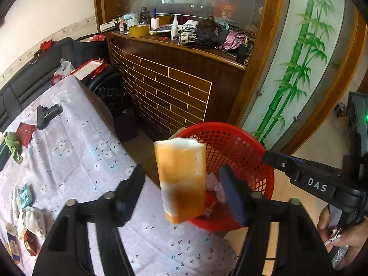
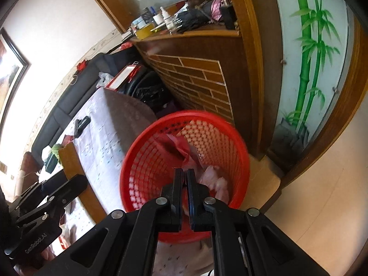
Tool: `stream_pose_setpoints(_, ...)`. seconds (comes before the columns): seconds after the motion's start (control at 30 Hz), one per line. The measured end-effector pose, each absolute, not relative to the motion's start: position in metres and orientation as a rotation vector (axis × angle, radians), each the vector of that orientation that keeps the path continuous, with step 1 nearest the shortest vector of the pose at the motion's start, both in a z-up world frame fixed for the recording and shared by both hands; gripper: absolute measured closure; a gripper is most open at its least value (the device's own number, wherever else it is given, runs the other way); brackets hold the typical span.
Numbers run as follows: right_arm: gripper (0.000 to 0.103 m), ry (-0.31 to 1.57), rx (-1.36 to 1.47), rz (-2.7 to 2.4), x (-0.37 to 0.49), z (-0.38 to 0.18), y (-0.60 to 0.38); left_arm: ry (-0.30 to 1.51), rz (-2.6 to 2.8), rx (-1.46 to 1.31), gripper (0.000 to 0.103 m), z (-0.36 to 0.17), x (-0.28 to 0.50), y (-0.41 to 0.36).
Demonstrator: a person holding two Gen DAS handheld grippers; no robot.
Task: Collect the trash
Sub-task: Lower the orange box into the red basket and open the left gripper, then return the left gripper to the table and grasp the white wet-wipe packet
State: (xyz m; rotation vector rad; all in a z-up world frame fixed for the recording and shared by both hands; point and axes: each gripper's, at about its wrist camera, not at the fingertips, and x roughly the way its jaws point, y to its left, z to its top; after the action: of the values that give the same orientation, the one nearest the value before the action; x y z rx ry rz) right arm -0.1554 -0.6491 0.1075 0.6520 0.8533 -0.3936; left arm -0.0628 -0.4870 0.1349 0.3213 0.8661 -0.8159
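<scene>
An orange carton [image 1: 180,181] with a white top, blurred, sits between the wide-spread fingers of the left tongs [image 1: 184,191]; neither finger visibly touches it. It is over the near rim of the red basket [image 1: 241,142] beside the bench [image 1: 80,151]. Only the right wrist view shows into the basket [image 2: 142,172]: red and pale pink scraps. There the right tongs [image 2: 185,179] are nearly closed, gripping nothing visible.

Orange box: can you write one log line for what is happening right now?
left hand-held gripper: open, orange box between fingers, by red basket | right hand-held gripper: shut, empty, over basket | basket: holds trash
</scene>
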Motion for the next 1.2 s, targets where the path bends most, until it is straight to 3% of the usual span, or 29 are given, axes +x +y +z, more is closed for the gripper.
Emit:
stream_pose_setpoints(0.03,0.074,0.843,0.653,-0.399,-0.157,0.110,-0.652,0.864,-0.813,0.320,0.035,0.136,-0.064,-0.485)
stream_pose_setpoints(0.1,0.069,0.824,0.639,-0.414,-0.160,0.114,-0.656,0.874,-0.799,0.321,0.035,0.134,-0.064,-0.479)
stream_pose_setpoints(0.63,0.069,0.943,0.561,-0.204,-0.132,0.097,-0.570,0.962,-0.602,0.239,0.035,0.113,-0.061,-0.365)
stream_pose_setpoints(1.2,0.057,1.066,0.427,0.001,-0.104,0.079,-0.447,1.081,-0.229,0.104,0.030,0.074,-0.047,-0.154)
